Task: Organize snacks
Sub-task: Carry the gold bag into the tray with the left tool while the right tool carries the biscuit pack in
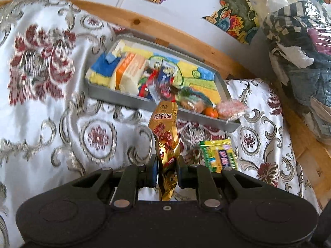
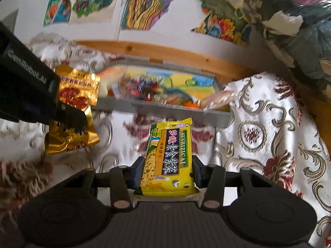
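Left hand-held gripper [image 1: 167,172]: clamped on a gold foil packet [image 1: 165,142], held edge-on and raised above the patterned bedspread [image 1: 51,128].

Right hand-held gripper [image 2: 168,172]: closed across a yellow biscuit packet [image 2: 168,157], label upward, also carried clear of the bed.

Grey tray [image 1: 124,100]: further off, against the wooden bed rail [image 1: 144,23]; already crowded with snacks, an orange [image 1: 211,112] at its near right corner.

Handling note: each packet probably wants lowering into a free gap, one at a time, released low so the piled wrappers stay put.

View note: the right wrist view shows the gold packet's broad face and the left gripper's body; the left wrist view shows tray contents sharply, which the other blurs.
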Tool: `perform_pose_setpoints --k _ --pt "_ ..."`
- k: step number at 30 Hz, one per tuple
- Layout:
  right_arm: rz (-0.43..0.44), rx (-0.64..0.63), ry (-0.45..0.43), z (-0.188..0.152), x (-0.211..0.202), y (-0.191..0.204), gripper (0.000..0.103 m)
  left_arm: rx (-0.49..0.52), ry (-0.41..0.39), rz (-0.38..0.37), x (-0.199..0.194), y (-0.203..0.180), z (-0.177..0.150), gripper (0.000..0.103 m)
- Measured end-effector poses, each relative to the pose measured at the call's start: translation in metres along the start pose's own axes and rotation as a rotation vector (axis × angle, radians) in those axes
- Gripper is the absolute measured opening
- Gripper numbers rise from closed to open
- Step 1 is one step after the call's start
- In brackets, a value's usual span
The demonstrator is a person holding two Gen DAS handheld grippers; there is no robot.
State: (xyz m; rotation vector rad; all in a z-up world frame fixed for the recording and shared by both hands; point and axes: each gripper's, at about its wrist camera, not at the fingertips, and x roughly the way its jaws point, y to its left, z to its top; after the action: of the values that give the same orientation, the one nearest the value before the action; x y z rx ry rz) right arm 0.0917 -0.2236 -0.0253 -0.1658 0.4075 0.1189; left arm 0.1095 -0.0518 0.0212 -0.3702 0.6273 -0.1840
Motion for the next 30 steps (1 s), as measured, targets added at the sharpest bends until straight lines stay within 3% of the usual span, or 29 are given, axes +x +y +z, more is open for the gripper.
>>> perform_pose_setpoints --k 13,22,30 --pt "0.012 0.114 -0.178 0.043 0.01 -0.032 0.051 0.07 -0.086 0.004 0.025 -0.021 0.08 0.019" --pt "0.043 0.143 -0.259 0.081 0.062 -0.046 0.051 0.12 -0.087 0.016 0.077 -0.03 0.12 0.019" --pt "0.041 0.138 -0.245 0.092 0.117 -0.053 0.051 0.164 -0.078 -0.007 0.131 -0.036 0.144 0.019"
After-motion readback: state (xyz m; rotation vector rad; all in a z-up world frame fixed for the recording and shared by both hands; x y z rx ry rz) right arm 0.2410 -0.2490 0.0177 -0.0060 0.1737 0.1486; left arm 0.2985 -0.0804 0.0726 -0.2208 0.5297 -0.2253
